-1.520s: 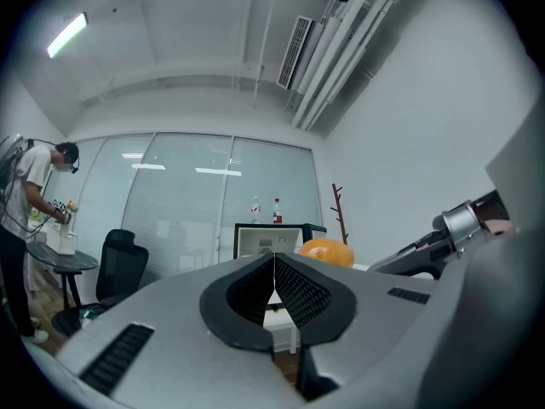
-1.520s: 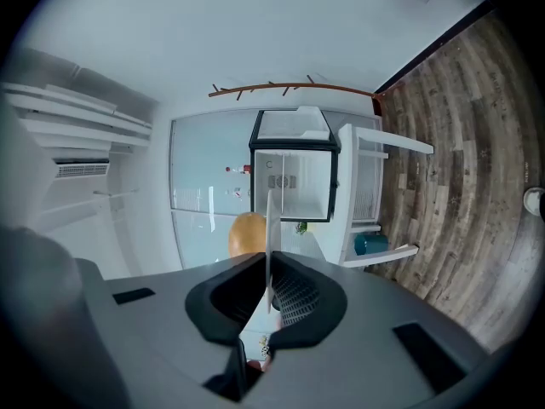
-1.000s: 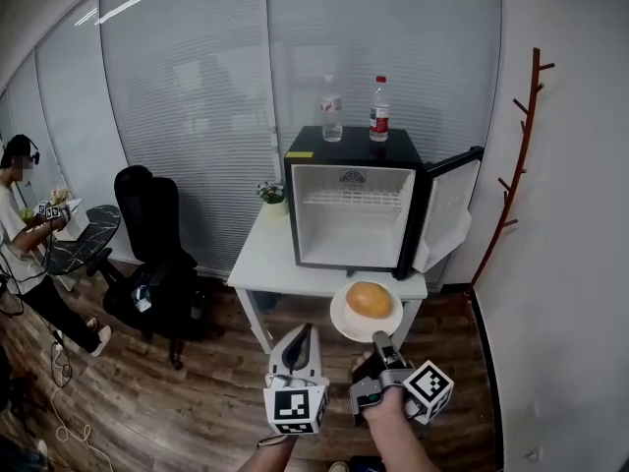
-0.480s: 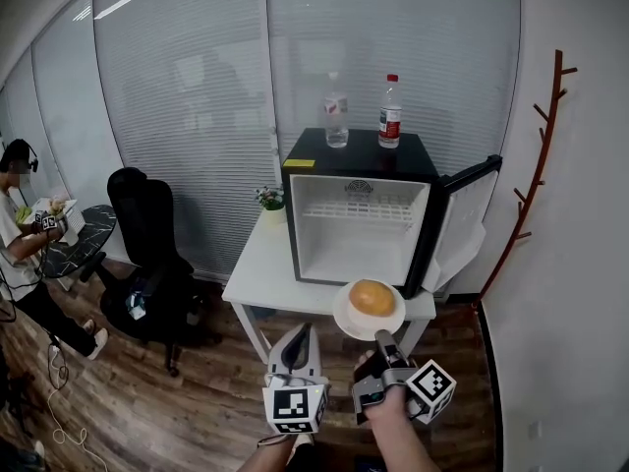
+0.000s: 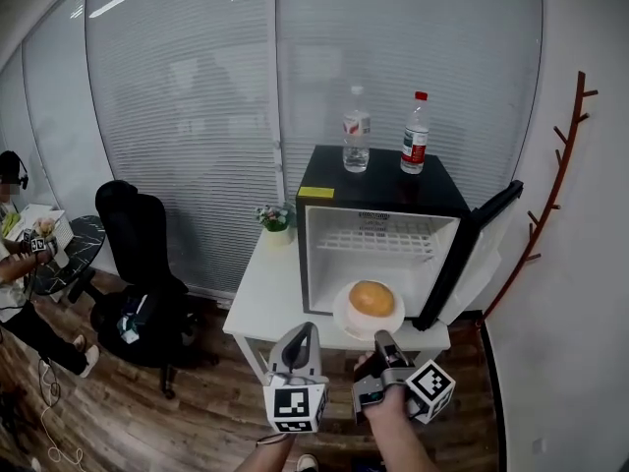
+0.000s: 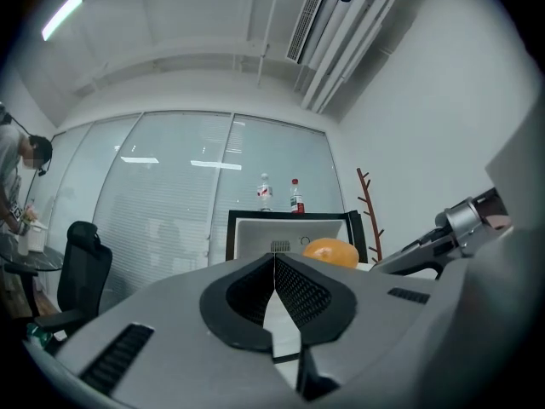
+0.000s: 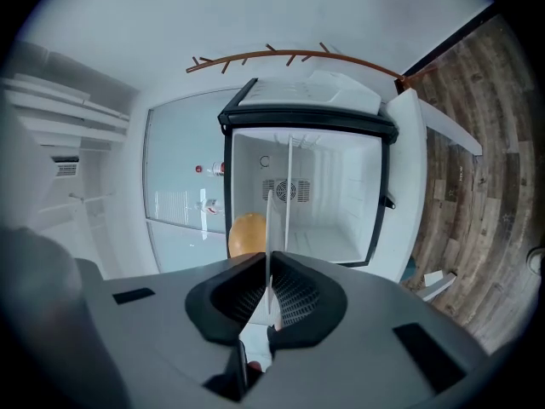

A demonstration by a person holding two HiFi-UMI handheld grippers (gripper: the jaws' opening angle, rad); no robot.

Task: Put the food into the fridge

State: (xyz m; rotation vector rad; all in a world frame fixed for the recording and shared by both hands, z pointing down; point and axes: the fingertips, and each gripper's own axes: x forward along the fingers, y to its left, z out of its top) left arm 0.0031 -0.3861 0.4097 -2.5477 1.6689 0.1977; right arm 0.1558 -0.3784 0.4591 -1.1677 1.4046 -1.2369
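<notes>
An orange bun point(image 5: 371, 298) lies on a white plate point(image 5: 346, 321). My right gripper point(image 5: 381, 342) is shut on the plate's near rim and holds it up in front of the open mini fridge point(image 5: 383, 180). In the right gripper view the plate point(image 7: 269, 228) shows edge-on between the jaws, with the bun point(image 7: 247, 234) to its left and the fridge's empty white inside point(image 7: 341, 194) behind. My left gripper point(image 5: 303, 334) hangs beside it, shut and holding nothing; its view shows the bun point(image 6: 330, 251) and the fridge point(image 6: 247, 228) ahead.
The fridge stands on a white table point(image 5: 265, 283), its door point(image 5: 472, 254) swung open to the right. Two bottles point(image 5: 356, 144) stand on top. A black chair point(image 5: 138, 244) and a seated person point(image 5: 15, 254) are at the left, a coat rack point(image 5: 555, 185) at the right.
The fridge has grown larger and shifted right in the head view as I came closer. The plate with the bun now overlaps the fridge's opening. Both grippers keep their state.
</notes>
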